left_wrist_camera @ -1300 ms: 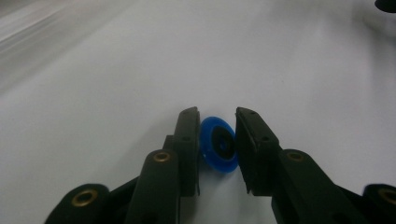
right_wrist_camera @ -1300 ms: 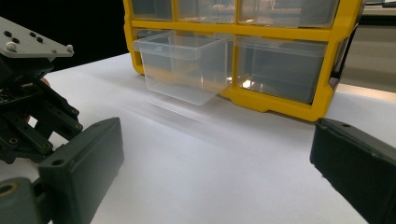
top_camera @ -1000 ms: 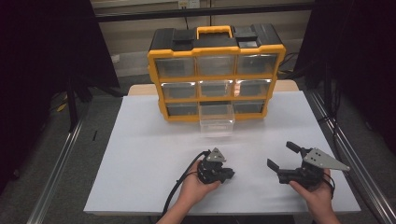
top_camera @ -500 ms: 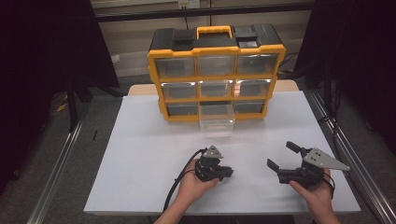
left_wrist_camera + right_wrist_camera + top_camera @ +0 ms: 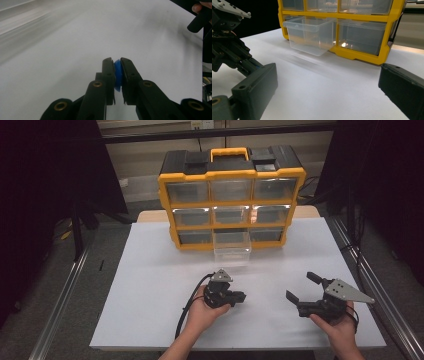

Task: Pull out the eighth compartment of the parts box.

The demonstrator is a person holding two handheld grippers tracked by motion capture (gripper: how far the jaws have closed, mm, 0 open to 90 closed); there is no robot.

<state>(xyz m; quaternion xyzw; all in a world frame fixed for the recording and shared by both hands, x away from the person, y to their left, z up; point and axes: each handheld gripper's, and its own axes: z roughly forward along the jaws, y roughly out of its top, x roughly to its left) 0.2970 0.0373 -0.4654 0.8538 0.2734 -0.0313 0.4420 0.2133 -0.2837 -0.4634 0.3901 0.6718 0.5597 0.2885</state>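
Note:
My left gripper (image 5: 118, 62) is shut on a small blue rounded piece (image 5: 118, 75), pinched between the jaw pads just above the white table sheet (image 5: 75, 50). In the high view the left gripper (image 5: 242, 296) sits at the table's front middle and points right. My right gripper (image 5: 300, 286) is held at the front right with its jaws wide apart and nothing between them; it points left and away. A yellow and black drawer organizer (image 5: 232, 195) stands at the back. Its clear bottom-middle drawer (image 5: 231, 247) is pulled out, and the right gripper view shows this drawer (image 5: 308, 35) too.
The white sheet (image 5: 150, 285) covers the table. Metal rails (image 5: 60, 305) run along both sides of the table, with dark floor beyond. The organizer's other clear drawers (image 5: 362, 35) are pushed in. The left gripper's cable (image 5: 187, 307) trails toward the front edge.
My left gripper has shifted slightly to the left and away with the blue piece still in it. The right gripper has stayed where it was, open.

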